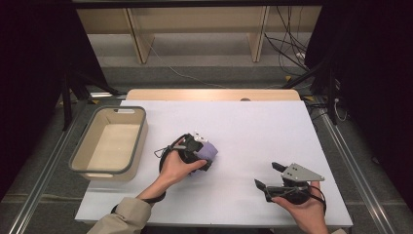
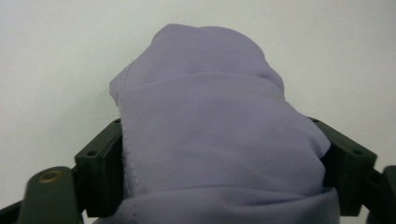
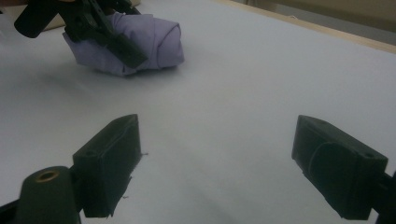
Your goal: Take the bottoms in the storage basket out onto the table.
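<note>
A rolled lilac cloth (image 1: 211, 151) lies on the white table sheet (image 1: 253, 131), left of the middle. My left gripper (image 1: 208, 156) reaches in from the left with one jaw on each side of the roll. In the left gripper view the cloth (image 2: 210, 130) bulges up between both black jaws and touches each pad, so my left gripper (image 2: 222, 140) is shut on it. My right gripper (image 1: 266, 174) rests near the front right of the table, its jaws wide apart with nothing between them. In the right gripper view my right gripper (image 3: 229, 154) points toward the cloth (image 3: 159, 39) and the left gripper (image 3: 116, 37).
An empty beige bin with a grey rim (image 1: 139, 141) stands at the table's left edge, next to my left hand. A wooden strip (image 1: 214, 94) borders the far edge. Dark stands and cables (image 1: 292, 53) occupy the floor beyond.
</note>
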### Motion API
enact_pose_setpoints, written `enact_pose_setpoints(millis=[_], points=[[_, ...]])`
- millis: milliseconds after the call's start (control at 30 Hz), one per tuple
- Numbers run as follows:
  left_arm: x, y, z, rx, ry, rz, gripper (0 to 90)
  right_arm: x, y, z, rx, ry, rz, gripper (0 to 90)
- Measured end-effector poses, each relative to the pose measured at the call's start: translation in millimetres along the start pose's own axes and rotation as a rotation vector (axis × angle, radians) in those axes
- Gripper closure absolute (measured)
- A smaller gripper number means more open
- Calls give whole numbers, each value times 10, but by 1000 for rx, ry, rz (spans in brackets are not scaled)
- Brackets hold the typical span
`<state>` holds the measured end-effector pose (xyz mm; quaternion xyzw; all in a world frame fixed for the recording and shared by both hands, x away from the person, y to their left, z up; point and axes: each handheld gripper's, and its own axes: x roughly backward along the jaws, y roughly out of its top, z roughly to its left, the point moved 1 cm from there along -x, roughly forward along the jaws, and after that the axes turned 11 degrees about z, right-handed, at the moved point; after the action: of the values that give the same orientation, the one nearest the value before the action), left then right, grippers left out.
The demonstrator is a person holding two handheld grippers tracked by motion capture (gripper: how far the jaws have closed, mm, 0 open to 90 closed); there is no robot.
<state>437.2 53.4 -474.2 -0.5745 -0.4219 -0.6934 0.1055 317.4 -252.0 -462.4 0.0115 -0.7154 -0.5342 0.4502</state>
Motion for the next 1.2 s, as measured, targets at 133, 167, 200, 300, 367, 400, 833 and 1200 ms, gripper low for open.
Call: enact_pose_setpoints(millis=[133, 167, 200, 300, 367, 400, 833, 1200], points=[[38, 4, 7, 0, -9, -16, 122, 0, 1, 1, 0, -1, 0, 163], [52, 5, 9, -2, -9, -21, 105, 0, 1, 1, 0, -1, 0, 163], [71, 6, 5, 0, -13, -27, 93, 0, 0, 0, 0, -1, 0, 163], [151, 11, 7, -3, -16, -51, 72, 3, 1, 0, 0, 0, 0, 163], [203, 8, 16, -1, -15, -65, 61, 6, 0, 0, -2, -2, 2, 163], [234, 5, 21, -2, -14, -71, 61, 4, -1, 0, -3, -2, 1, 163], [619, -208, 117, 6, -22, -145, 52, -14, 2, -5, -7, 0, 3, 162], [671, -565, 175, 32, -55, -168, 49, -56, 10, -17, -13, 0, 7, 162]])
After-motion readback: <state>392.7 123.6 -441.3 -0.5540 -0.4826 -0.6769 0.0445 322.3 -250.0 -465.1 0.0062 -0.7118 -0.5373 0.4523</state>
